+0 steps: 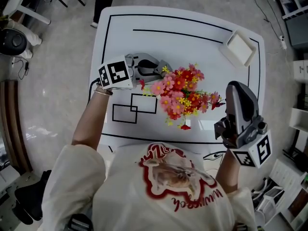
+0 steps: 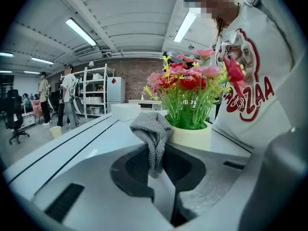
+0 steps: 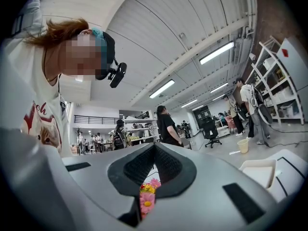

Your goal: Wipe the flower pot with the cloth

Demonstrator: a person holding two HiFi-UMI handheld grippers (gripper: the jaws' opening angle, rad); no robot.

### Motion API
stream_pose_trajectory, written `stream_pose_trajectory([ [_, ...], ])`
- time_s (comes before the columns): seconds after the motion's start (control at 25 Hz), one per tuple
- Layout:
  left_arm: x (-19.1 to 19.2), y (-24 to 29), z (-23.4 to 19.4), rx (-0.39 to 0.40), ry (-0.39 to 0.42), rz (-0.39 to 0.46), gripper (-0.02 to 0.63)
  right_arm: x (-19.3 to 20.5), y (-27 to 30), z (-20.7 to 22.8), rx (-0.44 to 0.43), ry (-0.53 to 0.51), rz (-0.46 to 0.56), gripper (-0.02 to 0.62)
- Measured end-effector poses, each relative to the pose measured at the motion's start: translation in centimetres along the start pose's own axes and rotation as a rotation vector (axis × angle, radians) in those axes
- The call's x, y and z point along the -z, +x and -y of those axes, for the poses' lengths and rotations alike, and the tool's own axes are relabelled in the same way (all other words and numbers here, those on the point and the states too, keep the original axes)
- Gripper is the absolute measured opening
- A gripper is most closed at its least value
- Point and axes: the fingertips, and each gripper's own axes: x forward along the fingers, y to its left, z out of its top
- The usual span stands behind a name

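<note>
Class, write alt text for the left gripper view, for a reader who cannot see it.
The left tongs are shut on a grey knitted cloth, held just in front of a cream flower pot of red, pink and yellow flowers. The pot stands on a white table with black lines.

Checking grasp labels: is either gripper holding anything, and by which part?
Left gripper is shut on the grey knitted cloth, pinching one end; the rest bunches up beyond the jaw tips. Right gripper is shut and empty.
</note>
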Motion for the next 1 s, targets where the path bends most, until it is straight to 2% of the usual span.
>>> stream_pose_trajectory([
  [0.6,1.3,-1.3,1.5,-0.115,-0.037,-0.028,0.052,-0.2,-1.5,-1.3,0.013,-0.007,0.011,-0.002],
  [1.0,1.6,-1.9,2.6,-0.225,-0.057,-0.048,0.052,-0.1,-2.5,-3.1,0.007,-0.008,0.01,-0.002],
])
